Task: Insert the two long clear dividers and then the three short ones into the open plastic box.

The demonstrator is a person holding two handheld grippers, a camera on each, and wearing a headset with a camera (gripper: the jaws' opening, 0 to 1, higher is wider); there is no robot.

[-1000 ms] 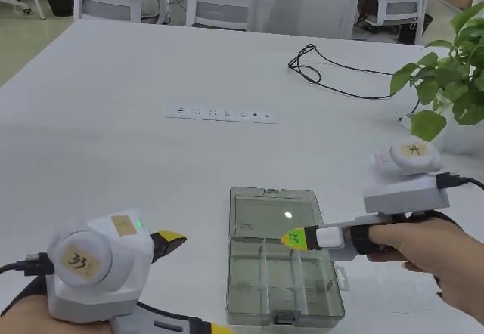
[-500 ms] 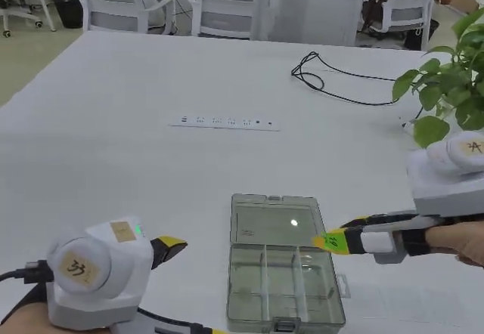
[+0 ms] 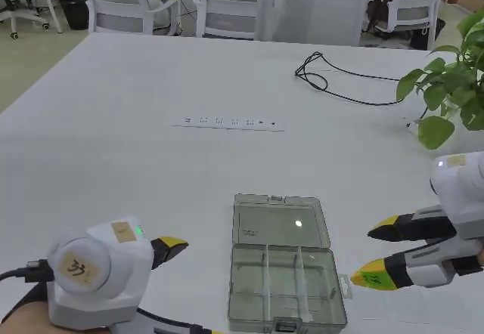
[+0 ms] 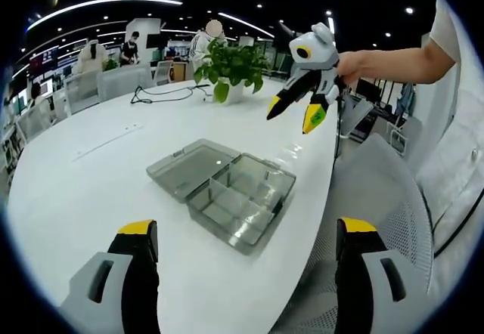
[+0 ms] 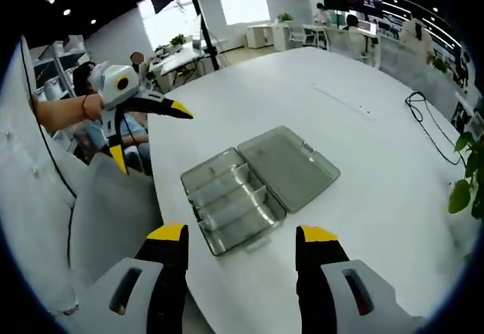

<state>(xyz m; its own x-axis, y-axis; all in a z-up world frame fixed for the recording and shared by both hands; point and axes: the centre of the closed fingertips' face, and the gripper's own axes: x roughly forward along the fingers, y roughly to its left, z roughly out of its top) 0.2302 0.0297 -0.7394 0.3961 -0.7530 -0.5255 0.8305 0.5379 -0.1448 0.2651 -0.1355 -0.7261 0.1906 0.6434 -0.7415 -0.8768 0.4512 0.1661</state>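
The open plastic box (image 3: 286,282) lies near the table's front edge, its lid (image 3: 280,221) folded back flat. Clear dividers (image 3: 266,273) stand inside the tray and split it into several compartments. My right gripper (image 3: 376,256) hangs open just right of the box, with nothing between its jaws. At the lower left my left gripper (image 3: 185,285) is open and empty too, well apart from the box. The left gripper view has the box (image 4: 240,198) ahead of its own wide jaws and the right gripper (image 4: 291,119) above it. In the right gripper view, the box (image 5: 231,202) lies ahead and the left gripper (image 5: 151,139) beyond.
A white power strip (image 3: 231,122) lies mid-table. A black cable (image 3: 327,78) loops at the far right, beside a green plant (image 3: 452,85). Office chairs (image 3: 302,9) line the table's far edge. The table edge runs close behind the box.
My right gripper has pulled back from above the box to its right side and its jaws have spread apart. The left gripper has stayed put.
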